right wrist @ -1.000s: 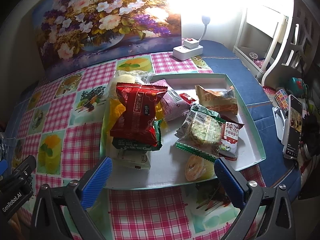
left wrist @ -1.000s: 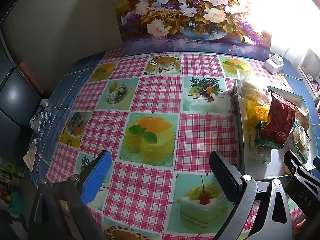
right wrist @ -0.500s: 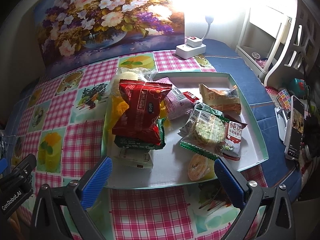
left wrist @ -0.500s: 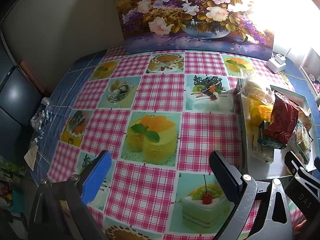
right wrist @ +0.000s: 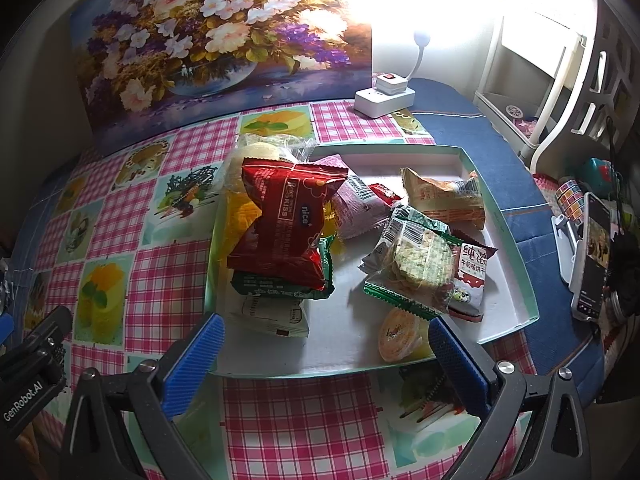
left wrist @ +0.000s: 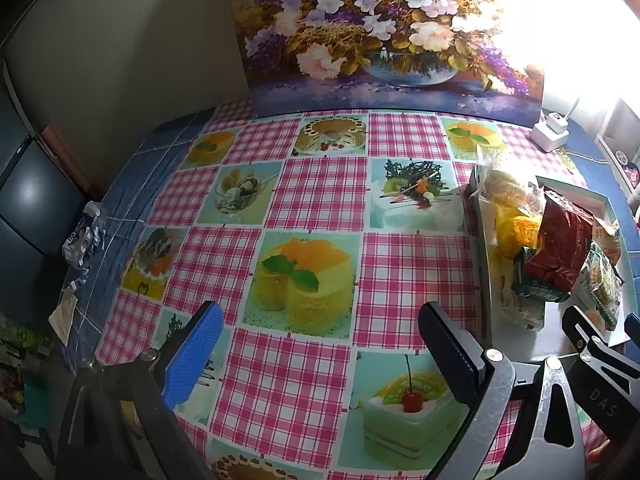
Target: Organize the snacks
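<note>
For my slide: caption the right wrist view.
Open right tool faces a white tray piled with snack packets, red packet on top.

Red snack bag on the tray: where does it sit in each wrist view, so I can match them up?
Left wrist: the red snack bag is at the far right, on the pile in the tray.
Right wrist: the bag is left of centre, atop a green packet, beyond the open right gripper.
Shared landmark: the flower painting.

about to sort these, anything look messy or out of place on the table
Yes. The snacks lie jumbled in the tray: the red pack sits tilted on a green one, and the clear bag spills over the tray's far left corner.
</note>
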`<action>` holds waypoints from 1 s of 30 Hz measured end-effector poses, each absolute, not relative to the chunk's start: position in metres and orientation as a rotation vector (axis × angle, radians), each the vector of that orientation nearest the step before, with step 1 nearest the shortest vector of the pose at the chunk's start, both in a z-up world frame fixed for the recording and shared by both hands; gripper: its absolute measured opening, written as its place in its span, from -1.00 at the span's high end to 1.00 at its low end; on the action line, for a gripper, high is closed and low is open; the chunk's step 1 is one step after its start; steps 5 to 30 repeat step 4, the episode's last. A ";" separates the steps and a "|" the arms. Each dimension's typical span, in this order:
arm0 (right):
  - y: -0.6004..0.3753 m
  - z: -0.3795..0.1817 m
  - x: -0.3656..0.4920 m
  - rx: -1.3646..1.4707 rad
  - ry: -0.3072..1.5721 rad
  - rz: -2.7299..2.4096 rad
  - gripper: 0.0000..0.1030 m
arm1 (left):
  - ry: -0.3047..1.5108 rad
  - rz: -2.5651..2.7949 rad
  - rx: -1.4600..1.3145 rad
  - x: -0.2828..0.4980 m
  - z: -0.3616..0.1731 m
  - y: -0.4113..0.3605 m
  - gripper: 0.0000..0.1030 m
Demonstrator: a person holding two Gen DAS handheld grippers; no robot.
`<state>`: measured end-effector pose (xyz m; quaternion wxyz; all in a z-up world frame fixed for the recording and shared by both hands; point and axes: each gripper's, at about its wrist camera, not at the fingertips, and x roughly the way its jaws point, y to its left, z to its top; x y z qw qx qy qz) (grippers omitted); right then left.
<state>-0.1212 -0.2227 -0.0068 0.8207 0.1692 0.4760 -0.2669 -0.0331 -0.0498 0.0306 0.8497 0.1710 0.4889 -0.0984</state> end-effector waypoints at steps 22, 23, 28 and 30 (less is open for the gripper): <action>-0.222 -0.007 -0.120 0.356 1.015 -0.563 -1.00 | 1.036 -0.218 0.364 -0.032 0.030 -0.052 -0.91; -0.222 -0.007 -0.120 0.356 1.015 -0.563 -1.00 | 1.036 -0.218 0.364 -0.032 0.030 -0.052 -0.91; -0.222 -0.007 -0.120 0.356 1.015 -0.563 -1.00 | 1.036 -0.218 0.364 -0.032 0.030 -0.052 -0.91; -0.222 -0.007 -0.120 0.356 1.015 -0.563 -1.00 | 1.036 -0.218 0.364 -0.032 0.030 -0.052 -0.91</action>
